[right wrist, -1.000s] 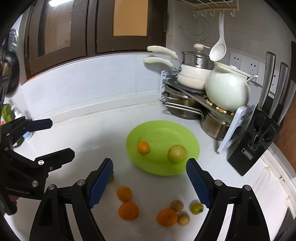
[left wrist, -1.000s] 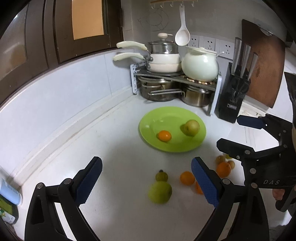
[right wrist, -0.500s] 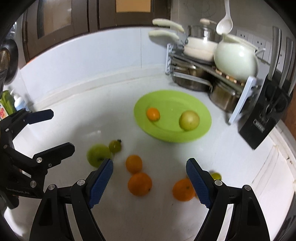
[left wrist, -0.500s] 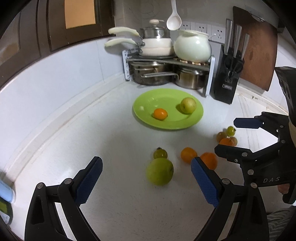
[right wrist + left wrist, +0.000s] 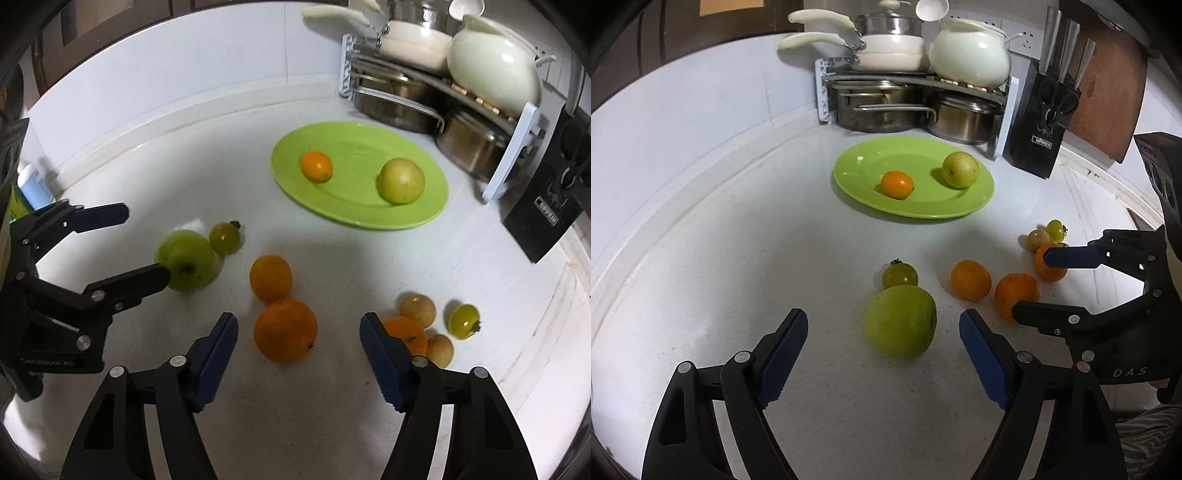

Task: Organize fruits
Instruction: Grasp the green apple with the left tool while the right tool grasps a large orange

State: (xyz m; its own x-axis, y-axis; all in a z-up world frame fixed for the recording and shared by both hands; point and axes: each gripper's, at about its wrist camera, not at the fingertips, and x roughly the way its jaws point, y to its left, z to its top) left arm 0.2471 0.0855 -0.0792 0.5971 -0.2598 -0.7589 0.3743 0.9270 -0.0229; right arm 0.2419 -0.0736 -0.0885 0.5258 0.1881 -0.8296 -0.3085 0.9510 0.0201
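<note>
A green plate [image 5: 975, 206] [image 5: 288, 177] on the white counter holds a small orange [image 5: 897, 184] [image 5: 316, 166] and a yellow-green apple [image 5: 960, 170] [image 5: 401, 181]. My left gripper [image 5: 882, 350] [image 5: 136, 243] is open, its jaws either side of a green apple [image 5: 900, 320] [image 5: 186, 260]; a small green tomato [image 5: 899, 275] [image 5: 224, 238] lies just beyond. My right gripper [image 5: 299, 350] [image 5: 1034, 280] is open around a large orange [image 5: 285, 330] [image 5: 1015, 295]. Another orange [image 5: 270, 277] [image 5: 970, 279] lies beyond it.
At the right lie a third orange [image 5: 406, 332], two tan fruits [image 5: 418, 309] and a yellow-green tomato [image 5: 463, 321]. A pot rack [image 5: 912, 103], a white pot [image 5: 969, 55] and a knife block [image 5: 1041, 129] stand at the back corner.
Both grippers have dropped lower and moved forward toward the loose fruit. The green apple now lies between my left jaws and the large orange between my right jaws.
</note>
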